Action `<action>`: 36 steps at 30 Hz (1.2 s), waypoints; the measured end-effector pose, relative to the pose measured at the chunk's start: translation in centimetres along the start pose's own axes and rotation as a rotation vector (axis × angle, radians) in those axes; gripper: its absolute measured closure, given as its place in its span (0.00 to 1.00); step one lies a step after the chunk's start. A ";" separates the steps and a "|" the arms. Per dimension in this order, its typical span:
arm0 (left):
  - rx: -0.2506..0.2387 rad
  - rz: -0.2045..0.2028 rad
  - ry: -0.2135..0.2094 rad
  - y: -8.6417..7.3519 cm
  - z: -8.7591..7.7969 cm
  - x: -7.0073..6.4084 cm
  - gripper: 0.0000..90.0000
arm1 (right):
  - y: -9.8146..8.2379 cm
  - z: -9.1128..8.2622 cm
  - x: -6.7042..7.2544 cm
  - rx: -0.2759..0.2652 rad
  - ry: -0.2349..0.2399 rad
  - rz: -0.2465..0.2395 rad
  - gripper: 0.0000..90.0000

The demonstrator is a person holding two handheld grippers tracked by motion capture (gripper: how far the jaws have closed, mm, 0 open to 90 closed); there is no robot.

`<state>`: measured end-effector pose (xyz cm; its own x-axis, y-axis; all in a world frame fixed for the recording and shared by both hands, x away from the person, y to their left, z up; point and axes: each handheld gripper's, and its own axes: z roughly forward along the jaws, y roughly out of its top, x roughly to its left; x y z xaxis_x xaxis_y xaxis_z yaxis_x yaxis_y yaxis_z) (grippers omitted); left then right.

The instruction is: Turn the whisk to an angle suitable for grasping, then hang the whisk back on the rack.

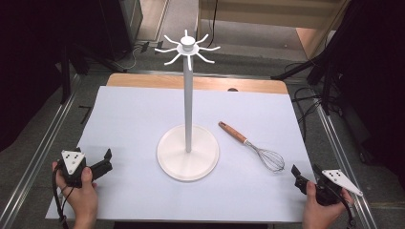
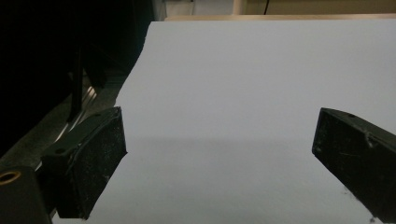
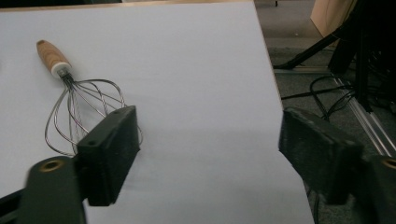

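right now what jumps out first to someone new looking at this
A tall white stand with hooked arms on top rises from the middle of the white sheet. A wooden-handled whisk lies flat to its right, near the open right gripper. The left gripper rests open at the near left.

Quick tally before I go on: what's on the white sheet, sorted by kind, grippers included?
Whisk, wooden handle: 1
White hook stand: 1
Grippers, both open and empty: 2, left gripper and right gripper
Total: 4
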<state>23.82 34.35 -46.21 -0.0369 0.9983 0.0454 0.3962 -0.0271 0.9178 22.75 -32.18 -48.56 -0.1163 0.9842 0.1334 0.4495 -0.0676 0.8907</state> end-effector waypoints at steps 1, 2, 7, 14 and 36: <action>0.001 0.005 0.005 0.0 0.0 -0.1 0.04 | 0.0 0.0 0.0 -0.002 -0.005 0.008 0.30; 0.000 0.006 0.007 0.0 0.0 -0.1 0.03 | 0.1 0.0 -0.1 0.000 -0.020 0.009 0.30; -0.005 -0.022 0.000 0.0 0.0 0.1 0.01 | 0.2 0.1 -0.5 0.012 0.019 -0.002 0.36; -0.014 -0.018 -0.001 0.0 -0.1 0.1 0.00 | 0.4 -0.5 -2.2 0.013 0.090 0.020 0.50; -0.004 0.006 0.012 0.0 0.0 -0.1 0.00 | 2.4 0.8 -0.4 0.265 0.142 -0.158 0.38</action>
<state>23.78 34.20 -46.24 -0.0456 0.9974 0.0561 0.3929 -0.0337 0.9190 24.61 -32.64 -46.82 -0.3169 0.9452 0.0782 0.6287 0.1476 0.7635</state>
